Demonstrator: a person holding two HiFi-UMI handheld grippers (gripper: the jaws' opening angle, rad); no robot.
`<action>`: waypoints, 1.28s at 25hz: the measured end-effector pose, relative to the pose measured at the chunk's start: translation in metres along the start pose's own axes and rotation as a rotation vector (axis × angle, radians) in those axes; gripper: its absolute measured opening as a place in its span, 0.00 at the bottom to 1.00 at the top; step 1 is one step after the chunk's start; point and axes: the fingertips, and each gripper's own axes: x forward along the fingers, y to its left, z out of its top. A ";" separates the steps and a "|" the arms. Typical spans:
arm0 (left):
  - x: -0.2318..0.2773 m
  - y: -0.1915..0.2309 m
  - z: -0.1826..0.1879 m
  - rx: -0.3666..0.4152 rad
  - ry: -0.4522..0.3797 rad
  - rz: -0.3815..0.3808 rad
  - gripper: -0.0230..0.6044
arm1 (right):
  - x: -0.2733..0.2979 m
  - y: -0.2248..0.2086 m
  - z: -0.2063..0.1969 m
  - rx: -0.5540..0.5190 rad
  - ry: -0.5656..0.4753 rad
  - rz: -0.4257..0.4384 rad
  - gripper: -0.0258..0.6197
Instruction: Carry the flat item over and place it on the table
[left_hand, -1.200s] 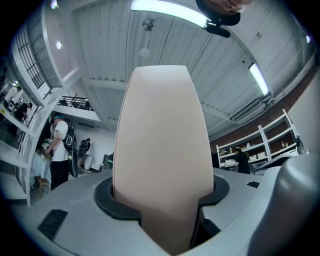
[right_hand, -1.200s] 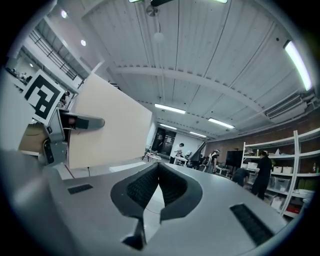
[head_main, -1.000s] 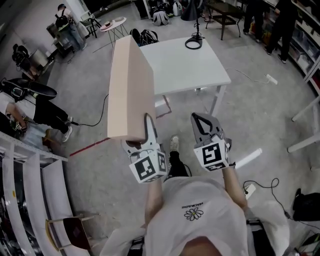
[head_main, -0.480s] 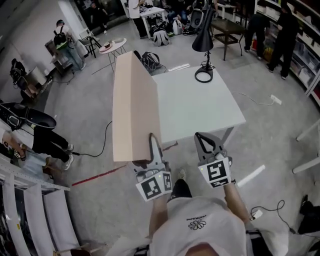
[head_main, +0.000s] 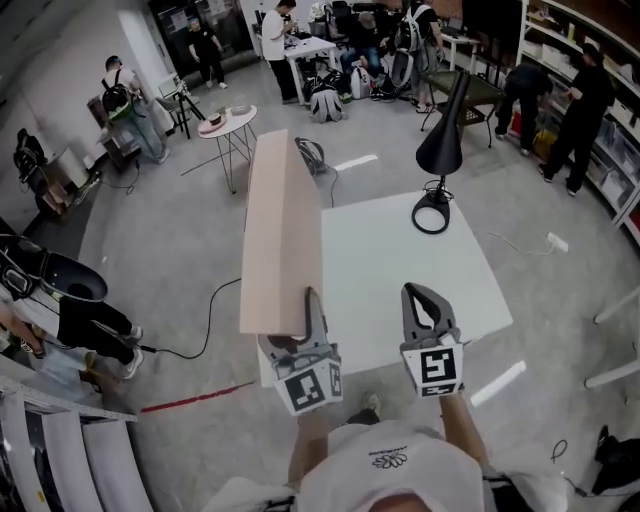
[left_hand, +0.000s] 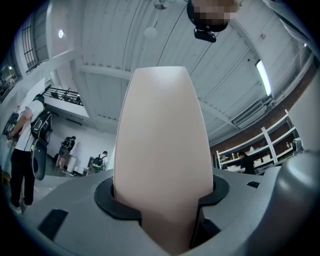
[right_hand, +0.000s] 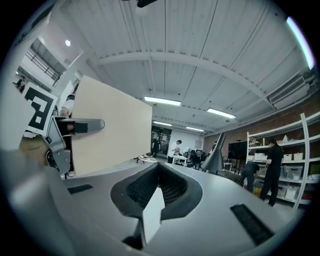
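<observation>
A flat beige board stands upright on its long edge, reaching away from me over the left side of the white table. My left gripper is shut on the board's near bottom corner; in the left gripper view the board fills the gap between both jaws of that gripper. My right gripper hovers over the table's near edge, shut with nothing in it. The right gripper view shows its joined jaws, with the board to the left.
A black desk lamp stands at the table's far right. A round side table and several people are beyond. A person sits at the left, a red tape line marks the floor, and shelves stand at right.
I have walked up to the white table, which now lies under both grippers. The lamp has come fully into view. The board stays upright in the left gripper.
</observation>
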 end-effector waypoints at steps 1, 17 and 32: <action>0.011 0.004 -0.004 -0.003 0.002 -0.003 0.52 | 0.010 -0.002 -0.003 0.009 0.012 -0.005 0.06; 0.067 -0.013 -0.046 0.001 0.093 0.056 0.52 | 0.063 -0.069 -0.020 0.050 0.030 -0.078 0.06; 0.080 -0.028 -0.057 0.098 0.113 0.090 0.52 | 0.072 -0.083 -0.028 0.018 0.017 -0.047 0.06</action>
